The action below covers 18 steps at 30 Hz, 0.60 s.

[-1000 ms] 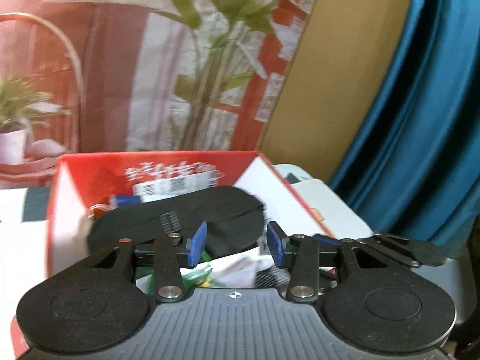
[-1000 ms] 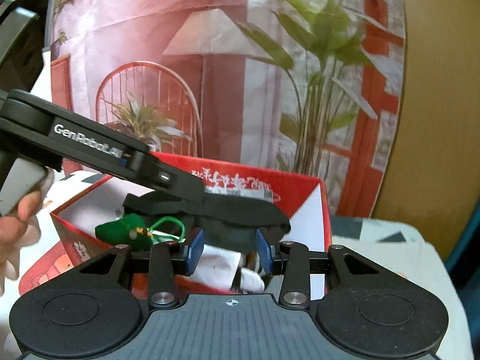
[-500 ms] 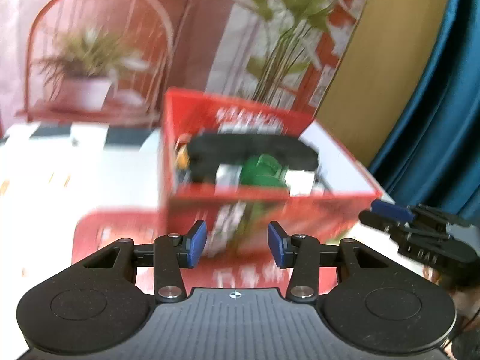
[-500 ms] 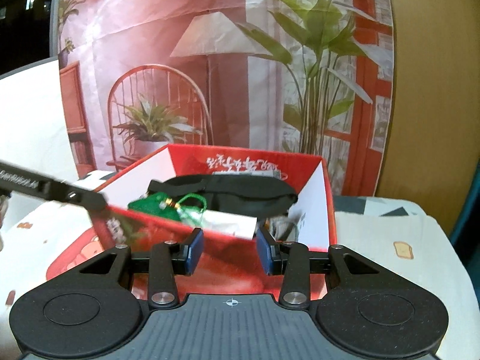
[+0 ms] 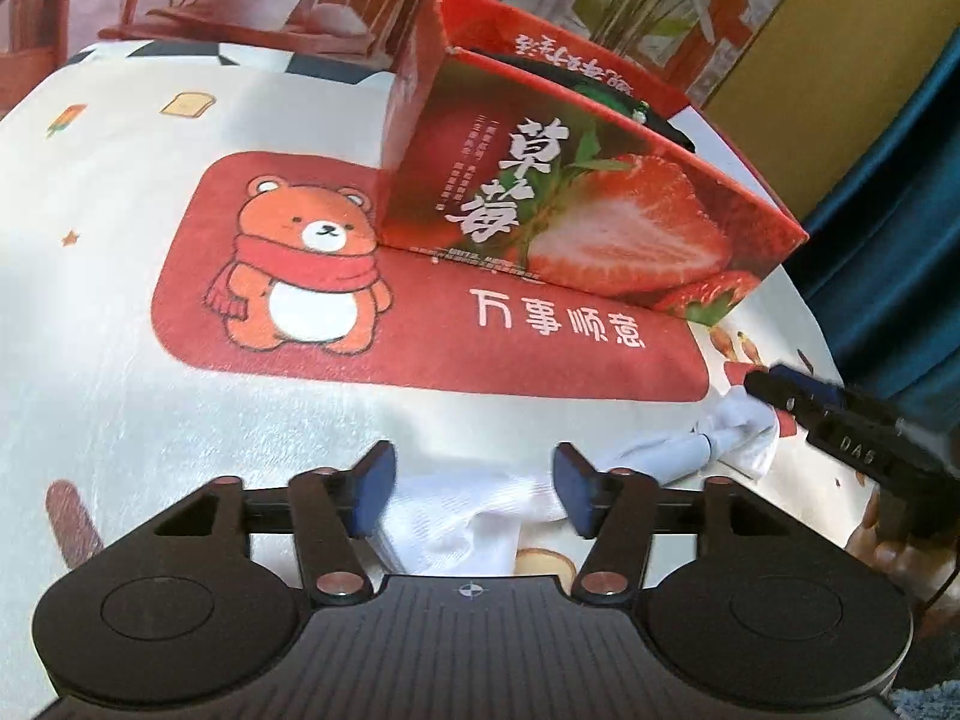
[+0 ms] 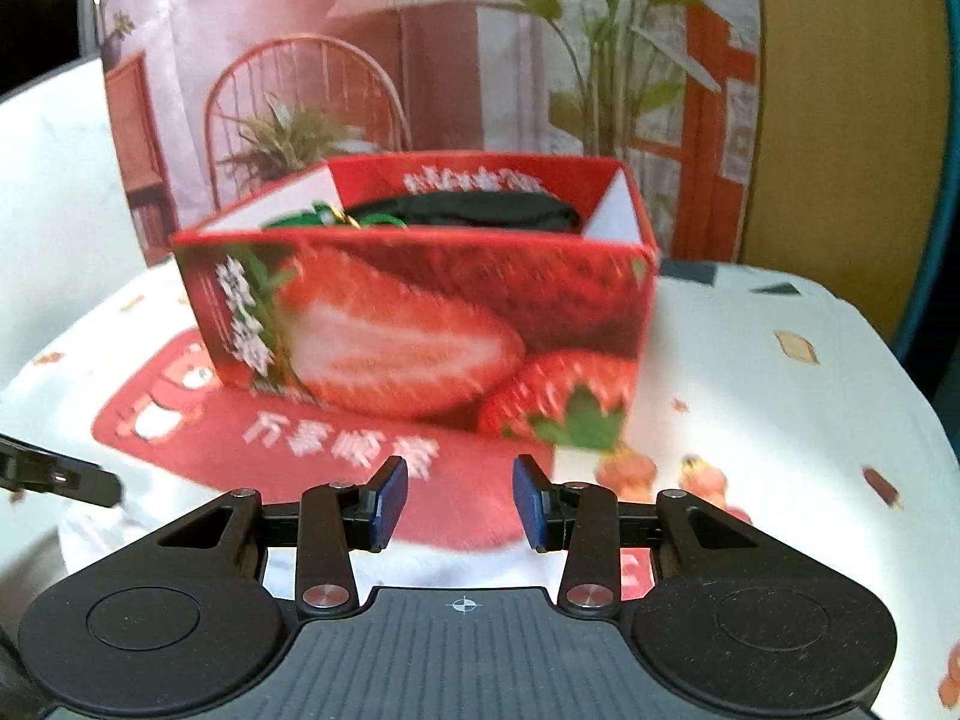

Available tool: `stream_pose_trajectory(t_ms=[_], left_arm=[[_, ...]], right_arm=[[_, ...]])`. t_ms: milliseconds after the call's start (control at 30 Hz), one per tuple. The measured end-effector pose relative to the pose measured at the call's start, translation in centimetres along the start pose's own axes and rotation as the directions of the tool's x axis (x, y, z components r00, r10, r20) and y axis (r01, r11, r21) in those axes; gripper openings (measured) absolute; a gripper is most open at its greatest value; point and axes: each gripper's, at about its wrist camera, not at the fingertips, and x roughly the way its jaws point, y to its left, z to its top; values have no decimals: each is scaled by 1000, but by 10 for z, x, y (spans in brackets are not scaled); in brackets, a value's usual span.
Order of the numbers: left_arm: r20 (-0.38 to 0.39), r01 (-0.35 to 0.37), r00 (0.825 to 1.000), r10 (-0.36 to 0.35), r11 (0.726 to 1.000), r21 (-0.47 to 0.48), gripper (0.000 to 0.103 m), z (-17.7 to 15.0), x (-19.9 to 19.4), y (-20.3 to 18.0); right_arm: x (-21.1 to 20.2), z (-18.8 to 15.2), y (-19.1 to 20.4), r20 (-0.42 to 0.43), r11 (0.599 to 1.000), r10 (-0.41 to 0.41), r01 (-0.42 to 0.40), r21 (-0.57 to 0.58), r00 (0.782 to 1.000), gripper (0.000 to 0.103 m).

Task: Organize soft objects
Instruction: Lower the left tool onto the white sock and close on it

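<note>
A red strawberry box [image 5: 570, 210] stands on the bear-print tablecloth [image 5: 120, 240]. In it lie a black eye mask [image 6: 480, 213] and a green soft item [image 6: 306, 216]. A crumpled white cloth [image 5: 456, 516] lies on the table in front of the box. My left gripper [image 5: 474, 495] hovers low over it. Its jaws are opening, the cloth lies below the gap, and the pads do not press on it. My right gripper [image 6: 461, 501] is open with nothing between its fingers. In the left wrist view the right gripper [image 5: 759, 384] has its tip by the cloth's far end [image 5: 738, 432].
A printed backdrop with a chair and plants [image 6: 312, 120] hangs behind the table. A blue curtain [image 5: 888, 210] hangs at the right. The table's rounded edge falls away at the right [image 6: 900, 360]. The left gripper's finger [image 6: 54, 477] pokes in at the right wrist view's left.
Both grippers have drawn back from above the box and come down toward the table's front. The left jaws stand wider than before. The white cloth has come into view.
</note>
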Motion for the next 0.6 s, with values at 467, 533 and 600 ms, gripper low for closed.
stream_pose_trajectory(t_ms=[467,533,600], left_arm=[[-61,-41,997,41,999,10,79,-18,3,3],[-69,-49,996,50,999,18,79,-18,6,2],[-78,-56,995,58,998,27,79,-18,8,0]], right_arm=[[19,-34,-13,-71,996,-33,39,83,997,56],[21,-36,-14,-79,995,-21,28,95,997,55],[21,-36,-14,-79,995,-19,27,93,997,55]])
